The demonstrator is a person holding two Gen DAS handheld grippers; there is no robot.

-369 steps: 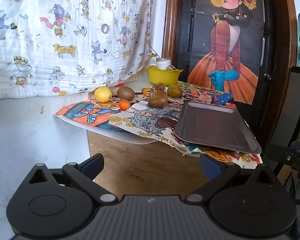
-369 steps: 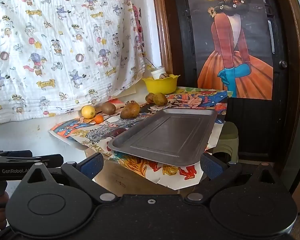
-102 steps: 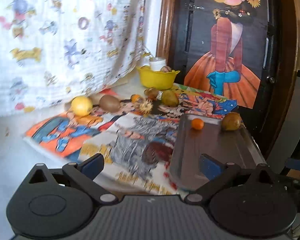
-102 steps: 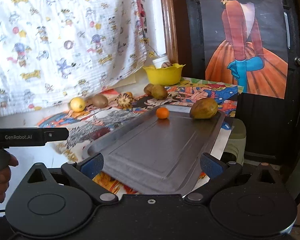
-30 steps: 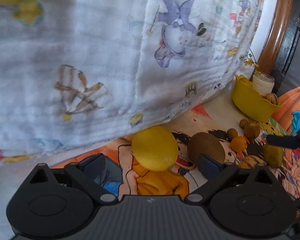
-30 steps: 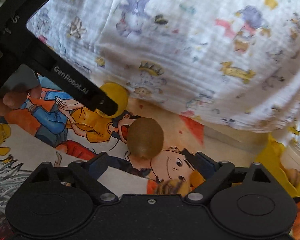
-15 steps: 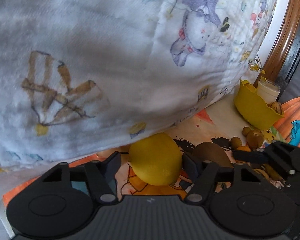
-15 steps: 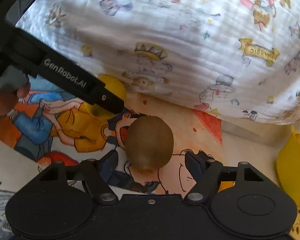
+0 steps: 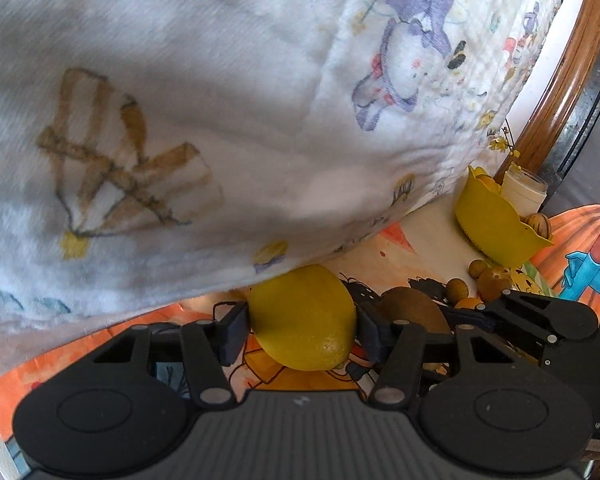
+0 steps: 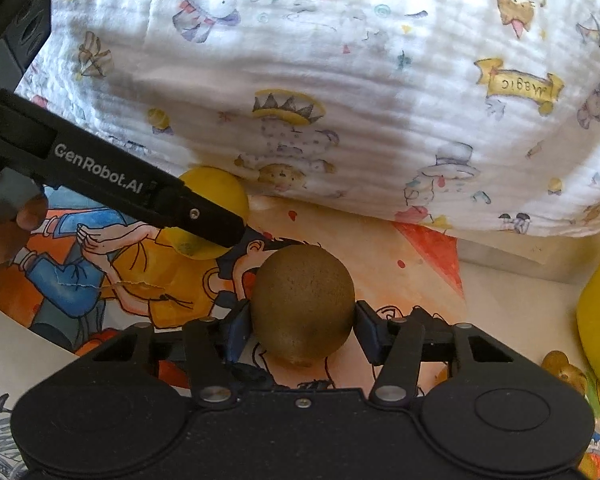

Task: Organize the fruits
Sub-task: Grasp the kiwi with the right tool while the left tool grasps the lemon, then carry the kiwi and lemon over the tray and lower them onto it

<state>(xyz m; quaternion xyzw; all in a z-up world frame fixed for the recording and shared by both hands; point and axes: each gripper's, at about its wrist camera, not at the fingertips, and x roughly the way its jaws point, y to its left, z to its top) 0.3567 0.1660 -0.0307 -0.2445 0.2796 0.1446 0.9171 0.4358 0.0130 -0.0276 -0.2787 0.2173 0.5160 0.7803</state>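
Observation:
A yellow lemon (image 9: 300, 320) lies on the cartoon-print paper under the hem of the hanging cloth. My left gripper (image 9: 300, 334) is closing its jaws on the lemon, and both blue pads touch its sides. Just to the right lies a brown kiwi (image 10: 302, 296). My right gripper (image 10: 302, 330) is closing on the kiwi, and its pads press the kiwi on both sides. In the right wrist view the left gripper's finger (image 10: 204, 216) crosses in front of the lemon (image 10: 216, 188). The left wrist view shows the kiwi (image 9: 414, 312) with the right gripper's body (image 9: 540, 320) around it.
A white cartoon-print cloth (image 9: 220, 120) hangs low right behind both fruits. A yellow bowl (image 9: 496, 228) and a white jar (image 9: 524, 192) stand at the back right, with several small brown and orange fruits (image 9: 492, 280) in front. A hand (image 10: 4, 236) holds the left gripper.
Both grippers' jaws have narrowed from wide open until the pads meet the lemon and the kiwi. Both grippers have also come slightly closer to the fruits.

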